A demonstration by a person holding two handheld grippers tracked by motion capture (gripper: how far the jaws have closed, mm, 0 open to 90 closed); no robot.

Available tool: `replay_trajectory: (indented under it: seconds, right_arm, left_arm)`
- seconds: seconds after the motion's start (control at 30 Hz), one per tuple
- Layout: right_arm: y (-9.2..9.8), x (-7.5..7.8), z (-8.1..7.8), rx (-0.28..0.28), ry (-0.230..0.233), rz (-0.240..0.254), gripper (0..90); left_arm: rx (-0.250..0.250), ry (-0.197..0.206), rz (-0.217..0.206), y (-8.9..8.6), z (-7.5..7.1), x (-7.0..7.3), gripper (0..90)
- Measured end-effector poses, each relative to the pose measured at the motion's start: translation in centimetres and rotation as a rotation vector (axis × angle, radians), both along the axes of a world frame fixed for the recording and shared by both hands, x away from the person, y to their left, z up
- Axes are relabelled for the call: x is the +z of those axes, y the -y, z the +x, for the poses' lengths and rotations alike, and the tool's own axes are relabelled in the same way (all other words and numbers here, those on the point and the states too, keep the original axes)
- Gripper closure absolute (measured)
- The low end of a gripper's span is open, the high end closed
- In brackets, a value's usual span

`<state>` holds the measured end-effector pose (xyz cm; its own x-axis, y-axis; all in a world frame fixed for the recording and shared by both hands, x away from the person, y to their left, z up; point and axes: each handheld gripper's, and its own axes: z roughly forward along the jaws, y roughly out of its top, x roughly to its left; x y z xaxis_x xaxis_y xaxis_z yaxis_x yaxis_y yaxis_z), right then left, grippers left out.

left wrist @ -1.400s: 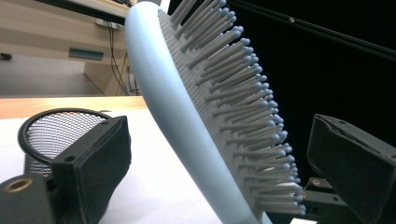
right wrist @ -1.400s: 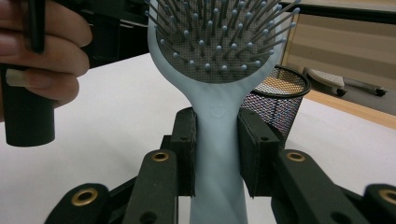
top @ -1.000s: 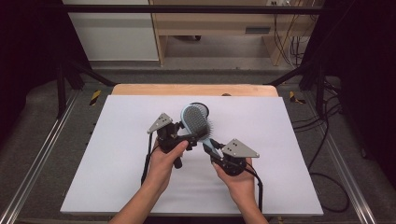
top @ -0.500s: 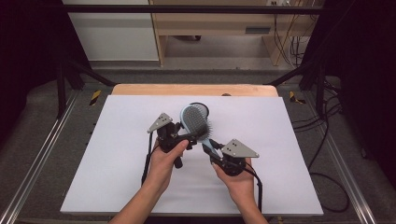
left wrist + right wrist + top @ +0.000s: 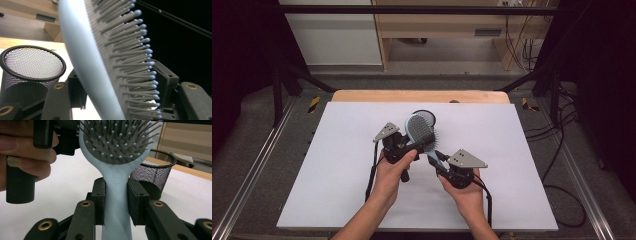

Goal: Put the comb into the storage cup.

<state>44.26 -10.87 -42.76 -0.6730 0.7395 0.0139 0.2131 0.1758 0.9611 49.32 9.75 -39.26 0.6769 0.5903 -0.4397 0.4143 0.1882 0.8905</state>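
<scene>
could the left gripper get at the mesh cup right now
Probably not yet: the left gripper has just been closing on the hairbrush head between its jaws. The mesh cup stands close behind, nothing between.

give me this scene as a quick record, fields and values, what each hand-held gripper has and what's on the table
item in hand: light blue hairbrush, held above the table
right hand-held gripper: jaws shut on the brush handle, one pad on each side
left hand-held gripper: jaws have just been closing around the brush head, one at its smooth back, one at the bristle tips
nearby container: black mesh cup, upright, just behind the brush
surface: white board on a wooden table
</scene>
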Motion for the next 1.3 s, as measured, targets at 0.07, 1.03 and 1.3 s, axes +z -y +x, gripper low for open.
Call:
replay_trajectory:
  seconds: [0.07,1.03,1.3]
  right_arm:
    - [0.0,0.0,0.0,0.001,-0.002,-0.003,69.6]
    - [-0.1,-0.7,0.9,-0.012,-0.081,-0.006,30.1]
    - [1.0,-0.4,0.8,-0.008,-0.124,0.008,11.6]
  left_arm:
    - [-0.004,0.001,-0.002,0.0,0.0,0.0,42.0]
    - [-0.011,0.023,-0.016,-0.1,0.6,0.1,49.8]
    - [0.015,0.068,-0.015,-0.9,1.4,1.4,49.8]
